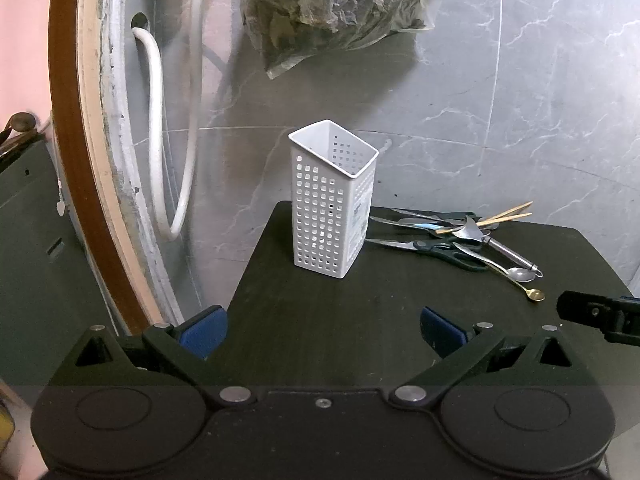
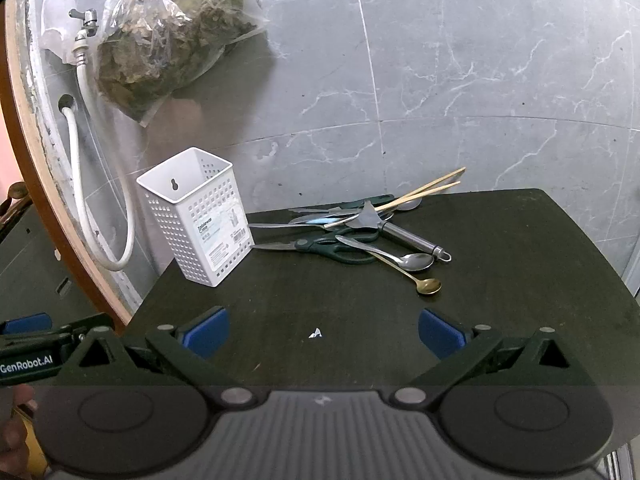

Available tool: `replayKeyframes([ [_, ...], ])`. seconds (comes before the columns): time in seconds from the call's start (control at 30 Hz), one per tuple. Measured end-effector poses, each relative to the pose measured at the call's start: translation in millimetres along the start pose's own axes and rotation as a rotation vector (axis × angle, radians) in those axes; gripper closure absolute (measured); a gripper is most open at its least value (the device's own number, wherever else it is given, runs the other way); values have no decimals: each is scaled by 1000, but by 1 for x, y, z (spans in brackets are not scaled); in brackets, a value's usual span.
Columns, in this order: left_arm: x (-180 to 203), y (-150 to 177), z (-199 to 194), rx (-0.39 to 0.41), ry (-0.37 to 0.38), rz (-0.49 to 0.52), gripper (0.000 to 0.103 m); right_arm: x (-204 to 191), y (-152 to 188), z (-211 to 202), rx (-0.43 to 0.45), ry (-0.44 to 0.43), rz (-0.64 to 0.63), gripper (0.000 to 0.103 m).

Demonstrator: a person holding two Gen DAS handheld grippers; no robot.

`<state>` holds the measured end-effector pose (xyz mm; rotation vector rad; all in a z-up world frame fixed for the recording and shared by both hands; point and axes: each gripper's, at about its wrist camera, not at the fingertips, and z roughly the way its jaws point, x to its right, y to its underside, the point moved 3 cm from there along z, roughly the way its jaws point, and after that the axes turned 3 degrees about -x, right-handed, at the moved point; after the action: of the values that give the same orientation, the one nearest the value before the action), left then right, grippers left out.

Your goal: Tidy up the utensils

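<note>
We see a clear plastic bag of dried leaves (image 2: pixel 172 36) hanging against the grey marble-patterned wall tiles (image 2: pixel 460 80). Beside it a metal tap (image 2: pixel 85 20) feeds a white hose (image 2: pixel 86 168) that loops down and back into a hole in the wall. A brown wooden frame (image 1: pixel 70 160) runs along the left edge. A small white scrap (image 2: pixel 316 333) lies on the dark table (image 2: pixel 520 280).

White perforated caddy (image 1: pixel 334 200) upright on dark table (image 1: pixel 320 320), near its far left edge. Utensil pile (image 1: pixel 456 240) just right of caddy: scissors (image 1: pixel 432 248), 2 chopsticks (image 1: pixel 492 216), gold spoon (image 1: pixel 534 294). Left gripper (image 1: pixel 322 334) in front of caddy, jaws spread, nothing held. Right gripper (image 1: pixel 600 312) tip at frame's right edge.
</note>
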<state>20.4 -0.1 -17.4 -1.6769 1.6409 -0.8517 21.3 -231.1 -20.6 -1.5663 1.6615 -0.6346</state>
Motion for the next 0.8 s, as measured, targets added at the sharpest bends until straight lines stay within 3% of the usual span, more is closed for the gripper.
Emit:
replayKeyframes([
  [0.8, 3, 1, 2, -9, -6, -1, 1, 4, -2, 4, -10, -12, -3, 0],
])
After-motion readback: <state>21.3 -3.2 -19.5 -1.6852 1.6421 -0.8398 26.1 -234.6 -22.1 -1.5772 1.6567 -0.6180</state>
